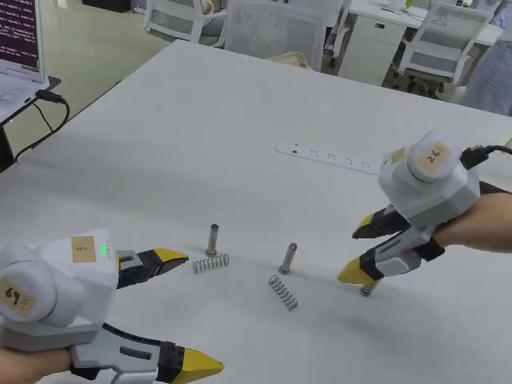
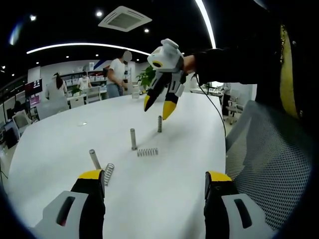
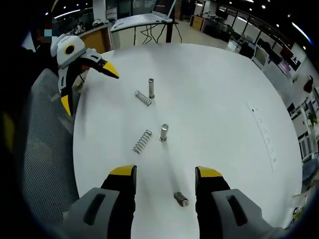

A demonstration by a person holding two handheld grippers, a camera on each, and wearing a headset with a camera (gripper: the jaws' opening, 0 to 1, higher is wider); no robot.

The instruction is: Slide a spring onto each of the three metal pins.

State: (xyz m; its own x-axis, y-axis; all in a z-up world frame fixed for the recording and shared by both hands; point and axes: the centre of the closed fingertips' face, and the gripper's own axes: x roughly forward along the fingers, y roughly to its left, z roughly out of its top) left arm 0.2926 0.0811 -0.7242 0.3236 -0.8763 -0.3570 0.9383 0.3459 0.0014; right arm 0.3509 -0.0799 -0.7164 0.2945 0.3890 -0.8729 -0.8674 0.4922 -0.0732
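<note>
Springs (image 1: 210, 263) lie loose on the table (image 1: 200, 120), each beside a bare pin (image 1: 213, 238) | third pin (image 1: 367, 289) looks sleeved, under my right gripper (image 1: 352, 256) | left gripper (image 1: 200, 312) hovers near | fingers on both spread wide, empty; I judge them ready for pickup

Head view: bright, even light from overhead. White table (image 1: 240, 120) close to washed out, low contrast. Shadows faint and soft-edged. Centre sharp; far chairs (image 1: 272, 28) a little soft.

Left gripper view: heavy fisheye bend. Ceiling light strips (image 2: 207, 22) curve and blow out to pure white. Ceiling dark, table bright with a dull sheen. Far people (image 2: 118, 74) small, low in detail.

Right gripper view: table edge bows hard. Light falls off dim toward the edges. Pins (image 3: 163, 132) throw only weak shadows.
</note>
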